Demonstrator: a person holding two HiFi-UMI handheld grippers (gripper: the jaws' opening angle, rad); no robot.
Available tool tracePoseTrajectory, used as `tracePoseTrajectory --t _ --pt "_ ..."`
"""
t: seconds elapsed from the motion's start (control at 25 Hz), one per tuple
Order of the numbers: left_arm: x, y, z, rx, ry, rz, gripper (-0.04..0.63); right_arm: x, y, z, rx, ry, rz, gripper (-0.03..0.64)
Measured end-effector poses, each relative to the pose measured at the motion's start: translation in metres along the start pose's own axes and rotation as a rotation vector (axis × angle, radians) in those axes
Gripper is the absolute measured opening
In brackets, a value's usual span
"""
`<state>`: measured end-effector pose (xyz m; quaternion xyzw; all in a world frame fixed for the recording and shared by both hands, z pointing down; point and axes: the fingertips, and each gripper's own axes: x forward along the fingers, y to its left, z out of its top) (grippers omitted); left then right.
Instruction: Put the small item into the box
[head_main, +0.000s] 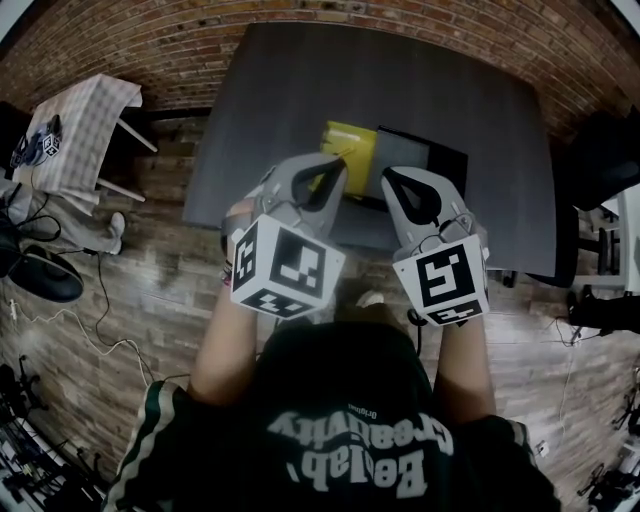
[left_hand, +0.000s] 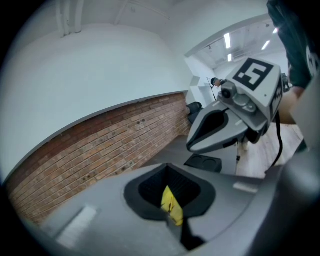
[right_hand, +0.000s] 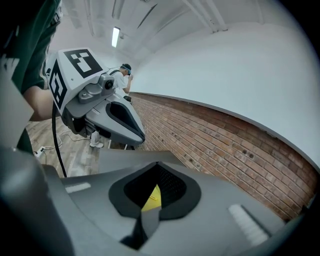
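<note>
At the far left a small table with a checked cloth (head_main: 82, 125) stands on the wooden plank floor (head_main: 150, 290), and thin cables (head_main: 95, 335) trail over the boards near it. A brick wall (head_main: 160, 40) runs along the far side of the room, with a plain white wall above it in both gripper views.

The dark grey table (head_main: 290, 90) fills the middle and carries almost nothing. The left gripper (head_main: 338, 163) hangs over its near edge with its claw pressed together. Its tip overlaps the near corner of the small item, a flat yellow packet (head_main: 350, 143) that seems to lie on the table top rather than in the claw, though contact cannot be told from above. The left gripper view shows the packet only through the gap behind the joined tips.

Just right of the packet, perhaps touching it, sits the black box (head_main: 428, 160), open-topped and low. The right gripper (head_main: 390, 177) hovers near the box's near-left corner, its claw also pressed together and holding nothing. At the far right, dark furniture (head_main: 605, 150) stands beside the table, too dim to identify.
</note>
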<state>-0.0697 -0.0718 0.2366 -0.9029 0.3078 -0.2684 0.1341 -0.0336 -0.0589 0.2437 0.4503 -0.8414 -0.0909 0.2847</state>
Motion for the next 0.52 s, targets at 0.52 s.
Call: tracePoseTrajectory --t 0.52 --pt "-0.009 -0.004 -0.006 0.002 -0.009 -0.001 0.005 -0.002 0.012 0.002 -0.013 0.005 -0.005 0.006"
